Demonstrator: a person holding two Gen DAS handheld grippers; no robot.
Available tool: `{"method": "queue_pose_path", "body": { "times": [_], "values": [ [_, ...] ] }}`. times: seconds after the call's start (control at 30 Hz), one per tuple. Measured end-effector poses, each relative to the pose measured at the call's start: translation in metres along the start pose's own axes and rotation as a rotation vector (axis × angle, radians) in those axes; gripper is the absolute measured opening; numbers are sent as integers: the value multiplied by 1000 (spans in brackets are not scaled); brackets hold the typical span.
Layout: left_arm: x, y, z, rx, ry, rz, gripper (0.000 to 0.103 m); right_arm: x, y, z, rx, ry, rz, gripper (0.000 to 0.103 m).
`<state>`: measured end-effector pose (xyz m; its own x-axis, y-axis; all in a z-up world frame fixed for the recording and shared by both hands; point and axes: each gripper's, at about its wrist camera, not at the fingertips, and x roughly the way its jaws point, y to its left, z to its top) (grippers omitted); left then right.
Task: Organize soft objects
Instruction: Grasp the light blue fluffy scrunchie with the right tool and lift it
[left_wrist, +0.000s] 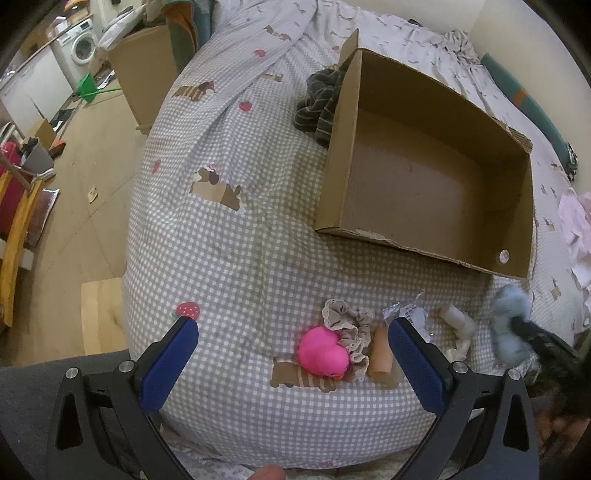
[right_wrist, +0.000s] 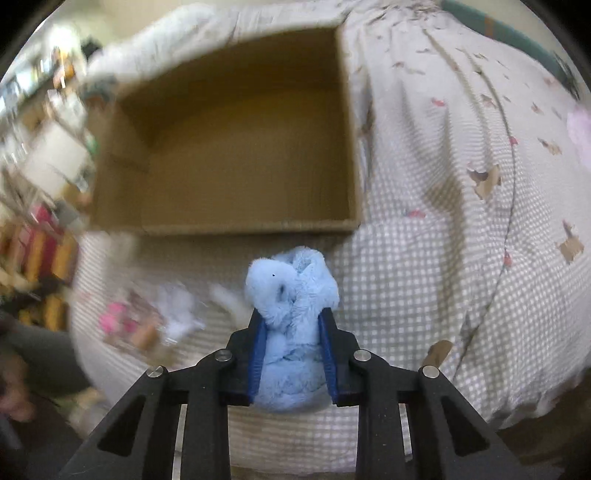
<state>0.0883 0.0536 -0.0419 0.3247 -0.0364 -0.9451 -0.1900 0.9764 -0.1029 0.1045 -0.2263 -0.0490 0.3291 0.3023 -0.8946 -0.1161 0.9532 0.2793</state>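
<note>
Right wrist: right gripper (right_wrist: 291, 325) jaws clamped on blue plush (right_wrist: 291, 295); left gripper (left_wrist: 291, 332) jaws apart; no legible writing.

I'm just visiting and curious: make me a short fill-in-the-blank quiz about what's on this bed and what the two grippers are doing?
1. The right gripper is shut on a fluffy plush toy coloured ____.
2. The cardboard box on the bed holds ____.
3. The left gripper stands ____ above the pink rubber duck.

Missing words: blue; nothing; open
</note>
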Motion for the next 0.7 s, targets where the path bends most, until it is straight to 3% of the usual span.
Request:
{"method": "queue_pose_path", "body": {
  "times": [0.13, 0.23, 0.43, 0.57, 0.63, 0.7],
  "values": [
    [0, 4, 0, -21, -3, 9, 103, -34, -12, 2, 115, -81, 237, 29],
    [2, 8, 0, -42, 0, 17, 103, -39, -8, -4, 142, -90, 406, 29],
    [10, 13, 0, -68, 29, 18, 103, -27, 1, 3, 118, -56, 411, 29],
    [17, 11, -4, -51, 59, 19, 102, -23, 14, -4, 77, -40, 334, 29],
    [24, 10, -6, -47, 91, 6, 99, -20, 22, -6, 68, -33, 308, 29],
    [33, 9, -8, -55, 128, -20, 90, -11, 28, -5, 62, -23, 285, 29]
  ]
}}
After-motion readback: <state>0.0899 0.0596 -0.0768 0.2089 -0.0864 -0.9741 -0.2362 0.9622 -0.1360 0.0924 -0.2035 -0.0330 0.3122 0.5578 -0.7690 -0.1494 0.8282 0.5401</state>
